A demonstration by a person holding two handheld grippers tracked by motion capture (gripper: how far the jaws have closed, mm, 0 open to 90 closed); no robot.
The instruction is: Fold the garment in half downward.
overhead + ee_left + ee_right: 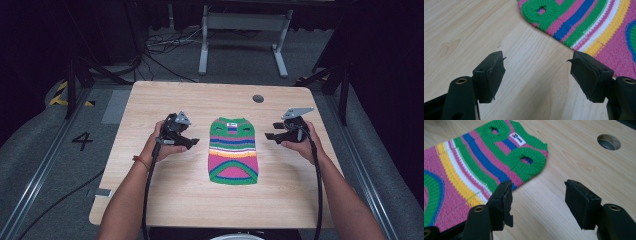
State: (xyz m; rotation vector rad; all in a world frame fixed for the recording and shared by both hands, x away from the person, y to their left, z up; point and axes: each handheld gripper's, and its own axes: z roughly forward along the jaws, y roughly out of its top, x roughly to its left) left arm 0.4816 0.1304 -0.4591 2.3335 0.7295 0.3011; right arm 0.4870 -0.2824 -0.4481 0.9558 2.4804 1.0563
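- Dark surroundings are enclosing a light wooden counter (165,200), with a white frame (240,30) and loose cables (165,45) lying on the grey floor beyond it.
- Left gripper (192,144) is hovering above the counter with jaws standing apart and nothing between them.
- Right gripper (269,136) is likewise hovering with jaws parted, holding nothing.
- Striped knitted garment (233,151) is lying flat on the counter between the two grippers, just beside each and touching neither.
- In the left gripper view, the garment (594,27) is lying ahead and to the right of the jaws.
- In the right gripper view, the garment (471,167) is lying ahead and to the left; its white label (517,139) is facing up.
- Round counter hole (608,141) is sitting ahead and to the right of the right gripper.
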